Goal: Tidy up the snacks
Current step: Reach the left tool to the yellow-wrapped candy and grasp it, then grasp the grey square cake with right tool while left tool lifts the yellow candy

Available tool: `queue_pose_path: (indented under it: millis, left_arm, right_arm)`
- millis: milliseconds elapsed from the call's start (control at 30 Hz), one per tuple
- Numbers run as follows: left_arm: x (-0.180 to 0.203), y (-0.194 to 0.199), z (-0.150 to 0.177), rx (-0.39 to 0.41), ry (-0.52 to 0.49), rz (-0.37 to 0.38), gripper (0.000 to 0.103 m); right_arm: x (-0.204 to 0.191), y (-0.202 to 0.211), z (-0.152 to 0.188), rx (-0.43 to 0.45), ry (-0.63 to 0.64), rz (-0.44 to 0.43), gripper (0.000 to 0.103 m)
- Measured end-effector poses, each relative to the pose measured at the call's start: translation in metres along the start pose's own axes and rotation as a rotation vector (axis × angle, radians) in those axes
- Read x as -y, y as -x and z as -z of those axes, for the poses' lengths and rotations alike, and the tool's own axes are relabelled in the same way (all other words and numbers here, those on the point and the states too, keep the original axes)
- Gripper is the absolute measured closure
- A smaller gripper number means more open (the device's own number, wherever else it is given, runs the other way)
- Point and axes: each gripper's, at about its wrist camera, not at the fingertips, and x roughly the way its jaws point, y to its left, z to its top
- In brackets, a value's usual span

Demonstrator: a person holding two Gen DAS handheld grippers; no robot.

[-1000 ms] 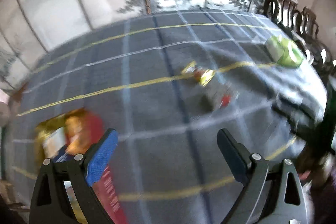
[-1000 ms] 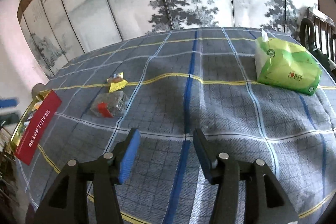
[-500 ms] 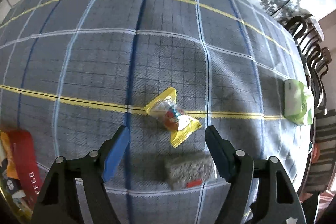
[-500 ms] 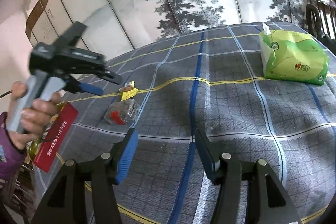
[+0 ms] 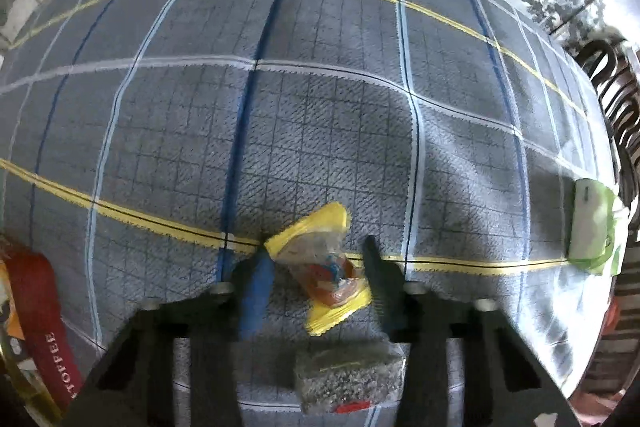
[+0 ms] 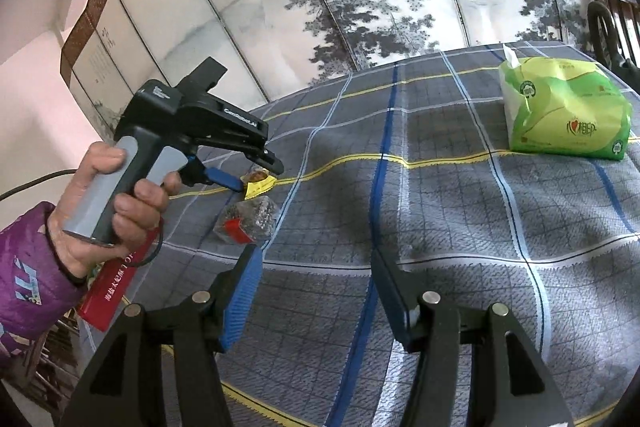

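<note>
A clear snack packet with yellow ends [image 5: 324, 279] lies on the plaid tablecloth [image 5: 320, 127]. My left gripper [image 5: 316, 247] points steeply down over it, jaws closing, both pads against the packet's sides. The right wrist view shows that gripper [image 6: 256, 175] in a person's hand [image 6: 108, 195], its tips at the yellow packet [image 6: 260, 185]. A clear pack of dark grainy snack with a red label [image 5: 348, 383] [image 6: 246, 221] lies just nearer. My right gripper [image 6: 316, 253] hovers open above the cloth with nothing between its fingers.
A red toffee box [image 5: 44, 319] [image 6: 108, 291] stands in a tray at the table's left edge. A green tissue pack [image 5: 590, 227] [image 6: 564, 115] sits at the far right. Dark wooden chairs [image 5: 616, 87] line the right side; a painted screen [image 6: 360, 7] stands behind the table.
My left gripper swept from near the toffee box across to the yellow packet, dropped over it, and its jaws narrowed from wide to tight around it. The right gripper barely moved.
</note>
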Motion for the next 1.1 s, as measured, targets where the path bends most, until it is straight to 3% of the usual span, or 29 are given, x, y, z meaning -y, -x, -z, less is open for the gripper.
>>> queue_pose_path:
  millis: [167, 300, 500, 667, 733, 800, 900, 1100]
  left_arm:
    - [0.004, 0.009, 0.02, 0.025, -0.063, -0.027, 0.074]
    - [-0.008, 0.046, 0.059, 0.14, -0.116, -0.061, 0.074]
    - [-0.057, 0.091, 0.107, 0.197, -0.039, -0.007, 0.074]
    - [-0.078, 0.113, 0.139, 0.213, 0.0, 0.043, 0.074]
    - [-0.083, 0.117, 0.151, 0.203, 0.01, 0.059, 0.074]
    - [-0.092, 0.122, 0.162, 0.202, 0.028, 0.073, 0.074]
    - [-0.103, 0.129, 0.175, 0.203, 0.054, 0.093, 0.074]
    - [-0.133, 0.152, 0.192, 0.243, 0.118, 0.098, 0.074]
  right_arm:
    - [0.001, 0.0, 0.0, -0.002, -0.003, 0.001, 0.045]
    - [0.003, 0.001, 0.0, -0.002, -0.008, 0.005, 0.045]
    - [-0.005, -0.005, 0.001, -0.034, 0.029, -0.001, 0.045]
    - [-0.043, -0.016, 0.004, -0.11, 0.218, -0.053, 0.045]
    - [-0.055, -0.021, 0.0, -0.109, 0.254, -0.05, 0.041]
    - [-0.068, -0.031, -0.003, -0.114, 0.298, -0.077, 0.028]
    - [-0.087, -0.051, -0.007, -0.137, 0.385, -0.037, 0.028]
    - [-0.107, -0.095, -0.021, -0.218, 0.426, 0.027, 0.028]
